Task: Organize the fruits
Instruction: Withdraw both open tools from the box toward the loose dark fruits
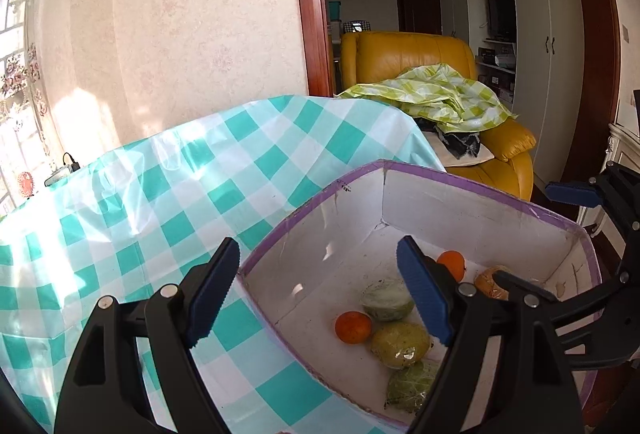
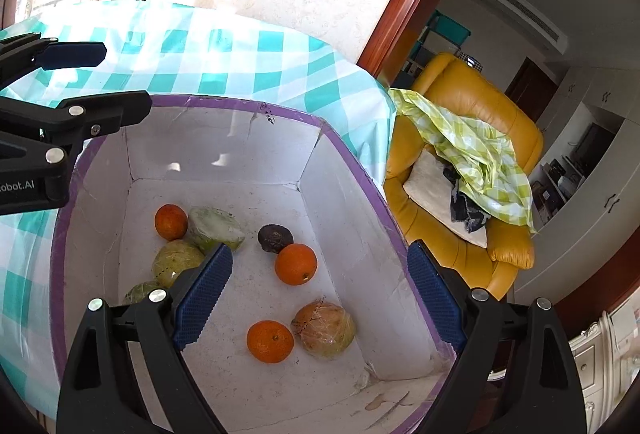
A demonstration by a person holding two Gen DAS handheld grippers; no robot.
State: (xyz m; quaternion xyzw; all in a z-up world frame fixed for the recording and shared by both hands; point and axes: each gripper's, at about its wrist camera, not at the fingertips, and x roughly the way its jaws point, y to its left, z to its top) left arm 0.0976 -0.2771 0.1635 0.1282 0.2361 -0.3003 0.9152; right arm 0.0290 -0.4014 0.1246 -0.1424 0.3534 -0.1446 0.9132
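While both hover above the box (image 2: 344, 146) | left gripper (image 1: 320, 294) wide, empty | right gripper (image 2: 320, 298) wide, empty | fruits on box floor | nearest orange (image 2: 270, 341) at 7 o'clock under right jaws, right hand nearer | round, no long axis

box (image 2: 256, 105): white inside, purple-rimmed, open, on the table's right end
oranges (image 2: 296, 264): three, loose on the box floor
wrapped green fruits (image 2: 216, 228): clustered at the floor's left
dark fruit (image 2: 275, 238): mid-floor, touching an orange

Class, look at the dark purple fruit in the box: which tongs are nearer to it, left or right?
Right. The right tongs hang open over the box's middle, just short of the dark purple fruit; the left tongs are open at the box's far-left rim.
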